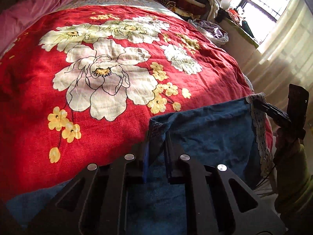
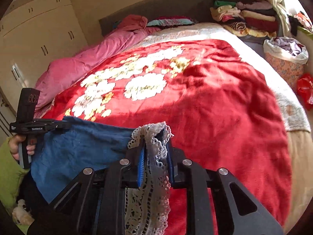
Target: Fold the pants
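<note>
right fingers (image 2: 155,154) pinch pants (image 2: 78,148) lace | left fingers (image 1: 156,146) clamp pants | bin (image 2: 285,66): clothes

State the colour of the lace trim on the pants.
White, over blue fabric; the lace trim shows best in the right wrist view.

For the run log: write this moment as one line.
stage: pants gripped | left gripper: shut on blue pants corner | right gripper: shut on lace trim | bed: red floral blanket

I've got both grippers pinched closed: left gripper (image 1: 156,137) on the pants (image 1: 205,129) corner, right gripper (image 2: 155,143) on their lace edge, both angled down near the bed's foot edge.
</note>
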A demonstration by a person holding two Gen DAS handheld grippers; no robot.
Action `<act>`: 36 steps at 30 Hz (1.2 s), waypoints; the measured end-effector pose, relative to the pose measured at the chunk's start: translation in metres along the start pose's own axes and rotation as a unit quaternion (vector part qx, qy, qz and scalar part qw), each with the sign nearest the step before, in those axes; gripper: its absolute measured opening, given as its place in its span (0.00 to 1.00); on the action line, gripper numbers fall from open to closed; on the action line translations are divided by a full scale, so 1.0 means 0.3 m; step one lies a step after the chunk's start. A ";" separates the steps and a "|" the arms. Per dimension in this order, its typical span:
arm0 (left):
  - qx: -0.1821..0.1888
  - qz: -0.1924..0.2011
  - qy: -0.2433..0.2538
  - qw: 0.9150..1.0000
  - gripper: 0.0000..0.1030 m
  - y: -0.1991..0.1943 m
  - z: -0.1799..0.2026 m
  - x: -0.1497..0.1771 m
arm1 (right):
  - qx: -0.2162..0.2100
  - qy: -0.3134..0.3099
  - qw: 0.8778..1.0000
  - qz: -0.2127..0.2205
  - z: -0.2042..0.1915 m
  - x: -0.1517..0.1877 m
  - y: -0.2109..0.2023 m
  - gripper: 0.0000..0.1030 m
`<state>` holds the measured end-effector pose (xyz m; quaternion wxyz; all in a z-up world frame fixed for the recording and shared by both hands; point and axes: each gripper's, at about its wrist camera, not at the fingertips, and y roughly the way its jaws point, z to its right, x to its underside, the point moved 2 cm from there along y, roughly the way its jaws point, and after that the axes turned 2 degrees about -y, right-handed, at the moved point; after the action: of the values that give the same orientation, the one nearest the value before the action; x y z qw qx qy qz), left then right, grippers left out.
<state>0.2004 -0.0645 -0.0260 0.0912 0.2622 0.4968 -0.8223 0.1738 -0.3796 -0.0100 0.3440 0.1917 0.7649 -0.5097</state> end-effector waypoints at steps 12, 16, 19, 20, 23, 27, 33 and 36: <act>-0.015 -0.002 -0.020 1.000 0.09 0.122 -0.059 -0.001 | 0.019 0.002 0.998 -0.067 0.087 0.002 0.191 0.24; -0.022 0.012 -0.015 1.000 0.23 0.066 -0.055 0.006 | 0.038 0.016 0.998 -0.037 0.093 0.000 0.096 0.45; -0.034 0.034 -0.016 0.999 0.30 -0.016 -0.051 0.033 | 0.032 0.025 0.999 -0.009 0.072 0.029 -0.017 0.47; -0.033 0.045 -0.020 0.998 0.31 -0.058 -0.051 0.054 | 0.029 0.028 0.999 -0.004 0.061 0.047 -0.051 0.47; -0.041 0.073 -0.024 0.996 0.39 -0.168 -0.048 0.130 | 0.013 0.036 0.999 0.005 0.019 0.117 -0.140 0.47; -0.078 0.092 -0.030 0.992 0.46 -0.301 -0.059 0.277 | 0.002 0.047 0.999 -0.004 -0.031 0.217 -0.213 0.47; -0.165 0.090 -0.064 0.980 0.57 -0.403 -0.132 0.440 | 0.019 0.054 0.998 -0.038 -0.069 0.337 -0.220 0.47; -0.212 0.078 -0.055 0.973 0.58 -0.404 -0.168 0.475 | 0.028 0.071 0.996 -0.044 -0.058 0.364 -0.203 0.47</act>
<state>0.0474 0.0542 -0.0258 0.2358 0.2296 0.6324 -0.7013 0.0534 -0.3947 -0.0450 0.2602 0.2030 0.7807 -0.5307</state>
